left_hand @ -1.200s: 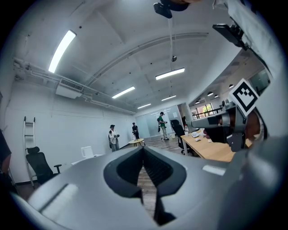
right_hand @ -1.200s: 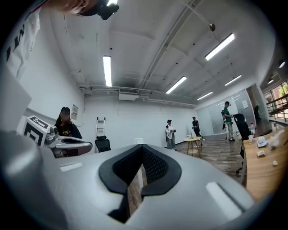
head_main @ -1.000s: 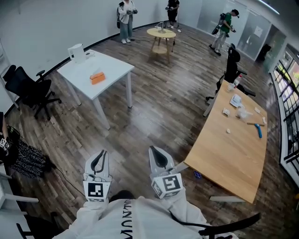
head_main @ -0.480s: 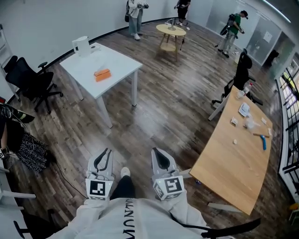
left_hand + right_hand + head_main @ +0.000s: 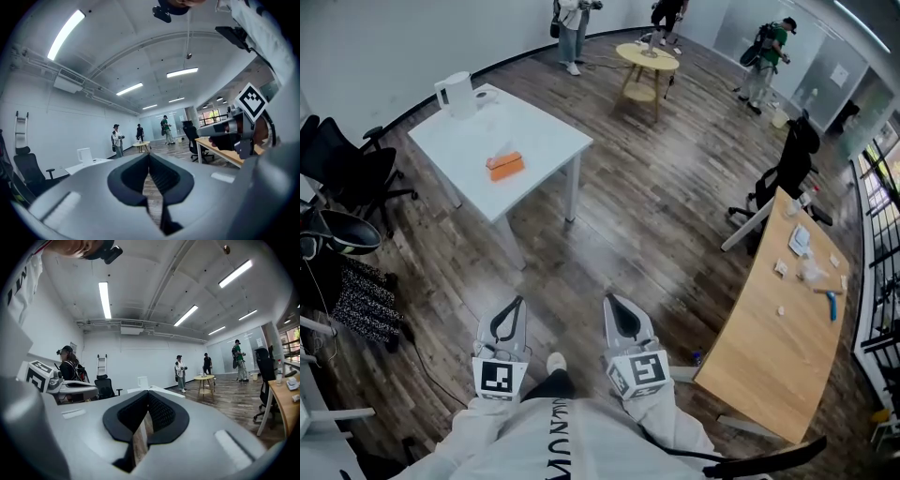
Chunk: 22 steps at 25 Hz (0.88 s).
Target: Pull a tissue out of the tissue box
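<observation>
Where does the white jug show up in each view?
Head view: white jug at upper left, on the far corner of the white table.
Left gripper view: white jug left of centre, low against the wall.
Right gripper view: white jug near the centre of the picture.
Shared landmark: round wooden table, right of the jug in all three views.
</observation>
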Available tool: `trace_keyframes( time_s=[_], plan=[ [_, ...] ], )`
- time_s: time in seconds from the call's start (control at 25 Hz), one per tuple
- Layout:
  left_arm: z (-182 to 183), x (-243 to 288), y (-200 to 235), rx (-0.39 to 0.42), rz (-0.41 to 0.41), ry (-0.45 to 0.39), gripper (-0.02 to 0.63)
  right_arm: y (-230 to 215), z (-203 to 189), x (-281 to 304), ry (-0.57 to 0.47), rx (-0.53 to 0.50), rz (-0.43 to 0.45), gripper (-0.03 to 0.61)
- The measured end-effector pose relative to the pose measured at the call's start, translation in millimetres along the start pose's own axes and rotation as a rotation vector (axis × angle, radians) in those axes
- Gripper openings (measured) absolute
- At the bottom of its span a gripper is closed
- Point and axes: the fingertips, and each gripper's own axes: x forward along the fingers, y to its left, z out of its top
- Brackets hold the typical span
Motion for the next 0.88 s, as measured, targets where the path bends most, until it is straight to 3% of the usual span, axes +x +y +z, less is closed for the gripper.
trace_keyframes(
  time_s=[0.44,0.88],
  plan=[
    [-10.9,44.5,73.3,-0.02,0.03,-0.002,-0.005,2.3,12.5,84.8,-0.004,-0.009,0.003,0.002],
    [-18.7,72.9,96.4,-0.035,0.036,0.014,-0.005,-11.4,13.1,123.3,0.017,0.004,0.0,0.002]
  ],
)
